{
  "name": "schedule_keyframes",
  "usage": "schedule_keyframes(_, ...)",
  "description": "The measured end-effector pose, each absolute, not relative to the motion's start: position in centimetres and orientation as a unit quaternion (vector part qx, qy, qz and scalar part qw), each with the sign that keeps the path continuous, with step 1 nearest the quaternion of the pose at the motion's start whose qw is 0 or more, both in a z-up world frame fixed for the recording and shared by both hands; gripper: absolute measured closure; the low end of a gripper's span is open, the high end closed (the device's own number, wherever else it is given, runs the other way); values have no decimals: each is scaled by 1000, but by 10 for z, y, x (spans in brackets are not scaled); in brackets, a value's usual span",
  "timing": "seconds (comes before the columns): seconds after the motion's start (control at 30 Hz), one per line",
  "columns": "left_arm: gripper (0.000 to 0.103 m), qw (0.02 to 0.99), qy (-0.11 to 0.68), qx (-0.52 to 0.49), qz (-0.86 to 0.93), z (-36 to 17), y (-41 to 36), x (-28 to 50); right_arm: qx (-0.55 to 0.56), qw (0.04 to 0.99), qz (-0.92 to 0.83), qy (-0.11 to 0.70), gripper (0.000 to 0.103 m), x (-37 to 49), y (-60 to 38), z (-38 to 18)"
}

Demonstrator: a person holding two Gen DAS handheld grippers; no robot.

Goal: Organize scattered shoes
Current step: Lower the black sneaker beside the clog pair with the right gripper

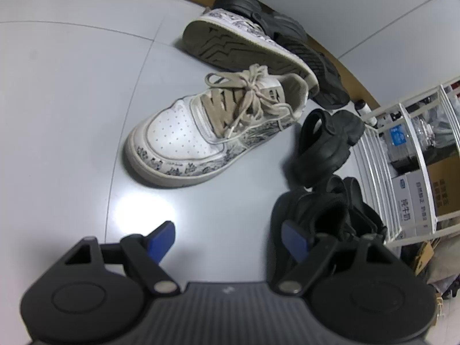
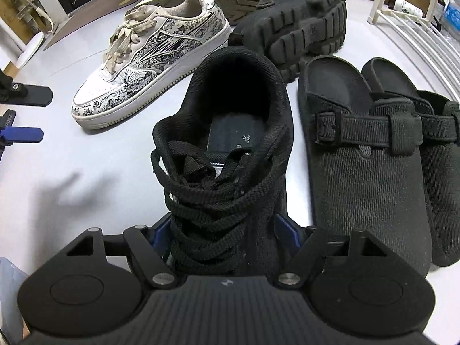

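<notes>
On the floor (image 2: 86, 189) beside the black clogs (image 2: 365, 158): right gripper (image 2: 227, 230) clamps black sneaker (image 2: 230, 155) at soft, light laced forefoot; heel collar grips firmer. Left gripper (image 1: 227, 241) spread, empty.

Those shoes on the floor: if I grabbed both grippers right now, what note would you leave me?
Right gripper: closed around the toe end of the black lace-up sneaker.
Left gripper: open, empty, above bare floor.
Done: two black clogs sit side by side near the white rack.
Left: the upright printed white sneaker, its mate tipped sole-out, a chunky black shoe on its side and another black shoe behind.
</notes>
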State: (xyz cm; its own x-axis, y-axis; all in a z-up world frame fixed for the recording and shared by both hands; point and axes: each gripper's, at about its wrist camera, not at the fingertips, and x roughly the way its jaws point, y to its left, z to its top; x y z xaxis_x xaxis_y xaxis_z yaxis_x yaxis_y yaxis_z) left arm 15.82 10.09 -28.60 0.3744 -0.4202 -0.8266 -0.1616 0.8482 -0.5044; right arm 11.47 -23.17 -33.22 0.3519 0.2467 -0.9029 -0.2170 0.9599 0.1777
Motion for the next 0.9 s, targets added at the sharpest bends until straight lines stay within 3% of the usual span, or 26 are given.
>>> schedule_keyframes(0.9,20,785,551,-270,-82,-284,105,157,-80,821,196,531,27,143,-235,-326)
